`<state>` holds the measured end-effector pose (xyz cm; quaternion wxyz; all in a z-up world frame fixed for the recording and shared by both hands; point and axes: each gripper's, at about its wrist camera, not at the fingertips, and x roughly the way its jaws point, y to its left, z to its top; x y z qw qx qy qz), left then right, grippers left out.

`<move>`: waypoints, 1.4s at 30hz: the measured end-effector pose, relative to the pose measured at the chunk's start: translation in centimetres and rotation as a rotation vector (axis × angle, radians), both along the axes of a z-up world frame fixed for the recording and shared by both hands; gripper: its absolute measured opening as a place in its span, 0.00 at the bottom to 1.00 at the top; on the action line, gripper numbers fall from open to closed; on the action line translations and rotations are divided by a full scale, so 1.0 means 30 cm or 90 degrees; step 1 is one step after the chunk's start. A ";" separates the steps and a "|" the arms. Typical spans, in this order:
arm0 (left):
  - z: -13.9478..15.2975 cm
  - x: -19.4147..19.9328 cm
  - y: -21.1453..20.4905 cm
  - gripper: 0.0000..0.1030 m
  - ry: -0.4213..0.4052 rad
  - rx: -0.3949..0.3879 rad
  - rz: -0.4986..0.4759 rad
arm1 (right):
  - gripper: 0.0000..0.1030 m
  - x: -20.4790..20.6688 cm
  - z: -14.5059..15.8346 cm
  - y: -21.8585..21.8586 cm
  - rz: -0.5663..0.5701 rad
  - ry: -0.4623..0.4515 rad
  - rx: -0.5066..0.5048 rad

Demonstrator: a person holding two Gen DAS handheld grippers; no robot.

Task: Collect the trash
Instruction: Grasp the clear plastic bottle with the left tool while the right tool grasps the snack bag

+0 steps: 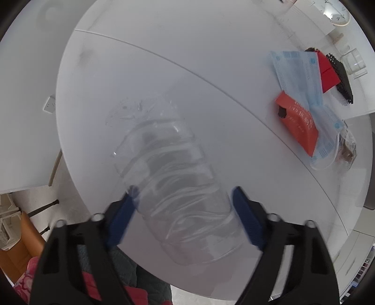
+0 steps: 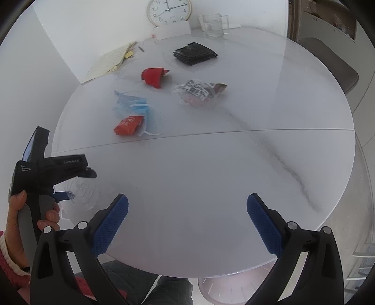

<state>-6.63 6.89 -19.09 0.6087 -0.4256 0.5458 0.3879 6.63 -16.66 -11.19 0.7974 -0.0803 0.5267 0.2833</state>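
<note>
Left gripper [image 1: 182, 194], pointing straight down, is straddling a crushed clear bottle [image 1: 171, 178] that is lying on its side on the table [image 1: 187, 58], near the edge closest to the person. Its jaws are standing released, one blue pad touching or nearly touching the bottle's flank, the other just clear of it; blur is hiding whether either pad is pressing. No grip is showing yet. Step in hand, as judged: seizing the first piece of trash. The next move is calling for the jaws to close gently across the ribbed wall, since thin plastic is likely to buckle or slip, then a lift clear of the table.

Right gripper [image 2: 187, 218] is hovering over bare table, jaws wide apart and holding nothing. A hand [image 2: 16, 211] is gripping the left gripper's handle at that view's left side.

Farther off, well apart from the bottle, more trash is waiting: a blue mask [image 1: 297, 75] overlapping an orange-red packet [image 1: 297, 122], a red carton [image 2: 153, 76], and a printed wrapper [image 2: 199, 90]. A black ribbed object [image 2: 194, 54], a glass jug [image 2: 214, 24] and a clock [image 2: 168, 11] are standing beyond.
</note>
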 end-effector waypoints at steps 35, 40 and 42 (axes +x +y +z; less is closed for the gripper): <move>0.404 0.596 0.183 0.64 -0.137 0.161 -0.544 | 0.98 0.654 -0.233 0.438 -0.315 0.149 0.027; 0.367 0.632 0.210 0.64 -0.137 0.140 -0.565 | 0.97 0.655 -0.283 0.474 -0.317 0.135 -0.031; 0.357 0.643 0.217 0.64 -0.135 0.136 -0.570 | 0.96 0.648 -0.291 0.482 -0.303 0.117 -0.055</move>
